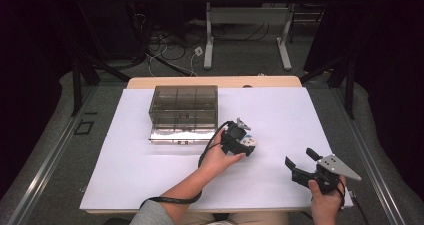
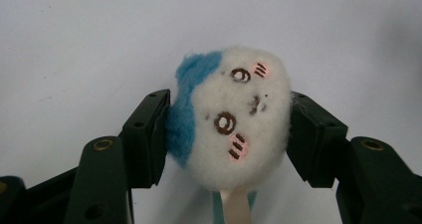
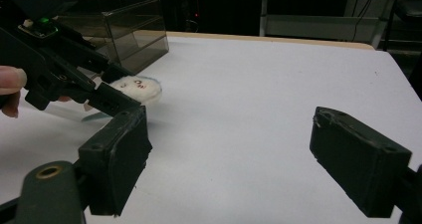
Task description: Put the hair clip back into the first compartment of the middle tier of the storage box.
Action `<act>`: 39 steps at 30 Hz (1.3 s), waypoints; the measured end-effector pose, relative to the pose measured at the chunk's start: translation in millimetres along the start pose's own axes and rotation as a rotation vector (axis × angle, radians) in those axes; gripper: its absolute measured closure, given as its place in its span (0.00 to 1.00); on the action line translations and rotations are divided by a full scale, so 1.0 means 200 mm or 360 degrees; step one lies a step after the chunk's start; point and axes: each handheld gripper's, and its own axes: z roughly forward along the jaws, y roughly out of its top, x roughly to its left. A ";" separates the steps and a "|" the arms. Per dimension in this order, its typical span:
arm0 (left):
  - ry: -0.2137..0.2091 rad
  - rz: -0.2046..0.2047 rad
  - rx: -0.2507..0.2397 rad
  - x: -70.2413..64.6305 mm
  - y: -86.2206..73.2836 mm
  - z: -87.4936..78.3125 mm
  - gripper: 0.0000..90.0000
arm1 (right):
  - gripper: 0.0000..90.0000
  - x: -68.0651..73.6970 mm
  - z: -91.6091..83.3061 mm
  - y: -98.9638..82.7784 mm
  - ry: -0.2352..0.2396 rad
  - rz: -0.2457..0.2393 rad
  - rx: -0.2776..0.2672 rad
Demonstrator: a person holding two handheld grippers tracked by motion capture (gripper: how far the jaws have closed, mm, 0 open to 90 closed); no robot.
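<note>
A small round plush toy (image 2: 234,119), white with a blue patch and a stitched face, sits between the two jaws of my left gripper (image 2: 229,134). Both pads press its sides, so that gripper is shut on it. In the high view the toy (image 1: 250,143) is near the table's middle, just right of a smoky clear box (image 1: 184,112). Whether it rests on the white surface or hangs just above it I cannot tell. My right gripper (image 1: 299,157) stands open near the front right corner, with nothing between its jaws. In its own view the right gripper (image 3: 234,149) faces the toy (image 3: 142,88).
The smoky box has several compartments and a shiny front tray (image 1: 177,136). A white sheet (image 1: 280,110) covers the wooden table. Beyond the far edge are cables and a table frame (image 1: 247,40) on the floor.
</note>
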 end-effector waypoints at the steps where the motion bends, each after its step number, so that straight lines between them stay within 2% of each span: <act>1: 0.0004 -0.0005 -0.0018 0.00 0.00 0.00 0.44 | 0.17 0.00 0.00 0.00 0.0000 0.0000 -0.0001; 7: 0.0011 0.0013 -0.0032 0.00 0.00 -0.03 0.44 | 0.17 0.00 0.00 0.00 0.0000 -0.0004 0.0006; 8: 0.0006 -0.0006 -0.0046 0.00 0.00 -0.05 0.44 | 0.17 0.00 0.00 0.00 -0.0001 -0.0004 0.0007; 16: 0.0010 0.0005 -0.0052 0.02 0.00 -0.11 0.44 | 0.17 0.00 0.00 0.00 0.0000 -0.0002 0.0002; 20: 0.0002 -0.0020 -0.0067 0.02 0.00 -0.14 0.44 | 0.17 0.00 0.00 0.00 -0.0001 -0.0004 0.0002; 27: 0.0024 -0.0016 -0.0086 0.05 0.00 -0.19 0.44 | 0.17 0.00 0.00 0.00 -0.0003 -0.0005 0.0007; 39: 0.0052 -0.0056 -0.0171 0.09 -0.02 -0.31 0.44 | 0.17 0.00 0.00 0.00 -0.0002 0.0008 0.0002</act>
